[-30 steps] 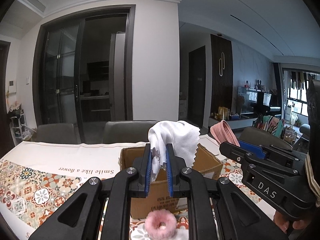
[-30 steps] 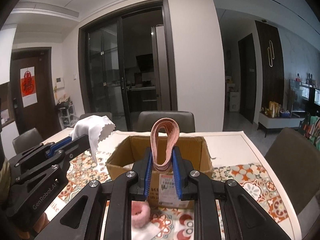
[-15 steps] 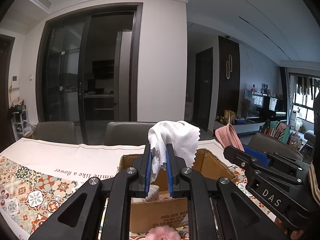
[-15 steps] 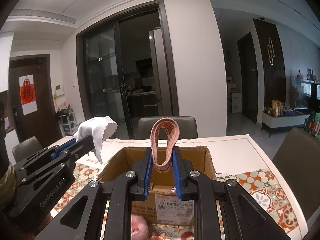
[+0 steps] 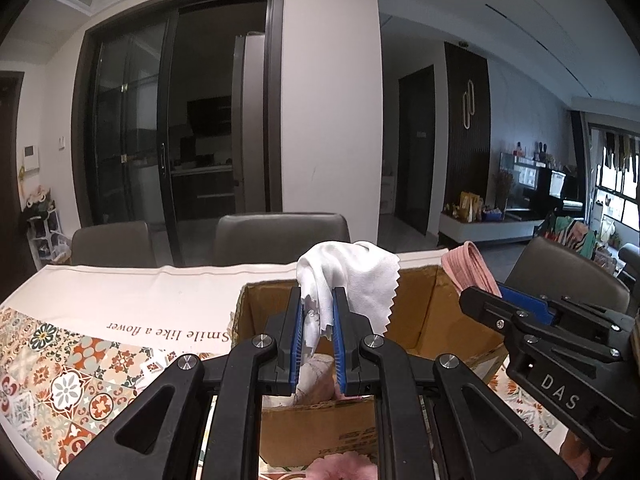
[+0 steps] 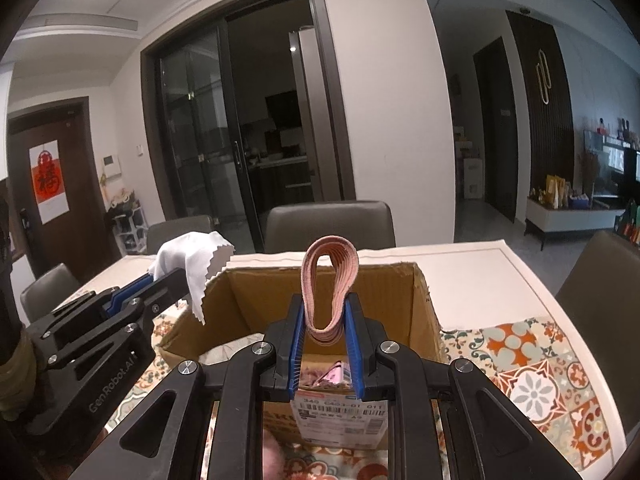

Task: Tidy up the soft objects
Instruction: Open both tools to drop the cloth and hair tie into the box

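My left gripper [image 5: 317,300] is shut on a white cloth [image 5: 352,276] with zigzag edges, held over the open cardboard box [image 5: 424,320]. My right gripper [image 6: 325,308] is shut on a pink looped band [image 6: 330,280], held above the same box [image 6: 400,300]. The left gripper with the cloth [image 6: 192,260] shows at the box's left edge in the right wrist view. The right gripper with the band [image 5: 470,268] shows at the box's right in the left wrist view. Soft items lie inside the box [image 6: 320,374]. A fluffy pink scrunchie [image 5: 344,468] lies on the table in front of the box.
The box stands on a table with a patterned cloth [image 5: 60,376]. Grey chairs [image 5: 280,236] stand along the far side, another chair [image 6: 600,280] at the right. Dark glass doors [image 6: 240,140] are behind.
Both grippers have moved forward and up over the box, so its inside now shows. The scrunchie has slid to the bottom edge of view. Both grips are unchanged.
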Tool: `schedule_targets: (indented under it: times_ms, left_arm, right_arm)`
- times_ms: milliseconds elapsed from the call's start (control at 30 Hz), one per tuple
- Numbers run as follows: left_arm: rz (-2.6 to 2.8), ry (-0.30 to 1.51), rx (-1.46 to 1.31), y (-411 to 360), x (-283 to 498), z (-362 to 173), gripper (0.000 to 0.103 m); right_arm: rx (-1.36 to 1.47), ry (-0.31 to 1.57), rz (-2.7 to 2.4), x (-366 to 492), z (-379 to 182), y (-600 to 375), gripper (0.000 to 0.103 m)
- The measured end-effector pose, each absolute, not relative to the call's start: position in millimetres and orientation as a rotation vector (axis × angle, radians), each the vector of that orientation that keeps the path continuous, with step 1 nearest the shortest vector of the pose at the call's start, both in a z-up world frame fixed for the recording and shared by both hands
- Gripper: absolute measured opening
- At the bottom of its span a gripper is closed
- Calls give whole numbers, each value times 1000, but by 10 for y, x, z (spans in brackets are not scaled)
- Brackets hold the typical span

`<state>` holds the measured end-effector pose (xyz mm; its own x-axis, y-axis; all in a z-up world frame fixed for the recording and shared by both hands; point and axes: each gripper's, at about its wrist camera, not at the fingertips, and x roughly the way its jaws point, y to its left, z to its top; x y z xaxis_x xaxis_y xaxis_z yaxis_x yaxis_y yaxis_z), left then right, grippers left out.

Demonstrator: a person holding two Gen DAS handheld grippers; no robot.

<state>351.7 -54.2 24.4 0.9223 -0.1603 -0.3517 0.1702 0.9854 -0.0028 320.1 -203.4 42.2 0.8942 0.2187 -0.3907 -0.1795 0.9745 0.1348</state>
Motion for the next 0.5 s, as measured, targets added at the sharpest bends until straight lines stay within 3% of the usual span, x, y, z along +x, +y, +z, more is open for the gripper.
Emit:
schedule_targets:
  times_ms: [300, 500]
  left_arm:
    - [-171, 413, 33, -539, 3684, 110, 15]
    - [-167, 438, 39, -550, 3753, 40, 32]
  right_arm:
    - [82, 464, 208, 3371, 316, -2033, 21]
    - [100, 497, 203, 3489, 239, -2077, 21]
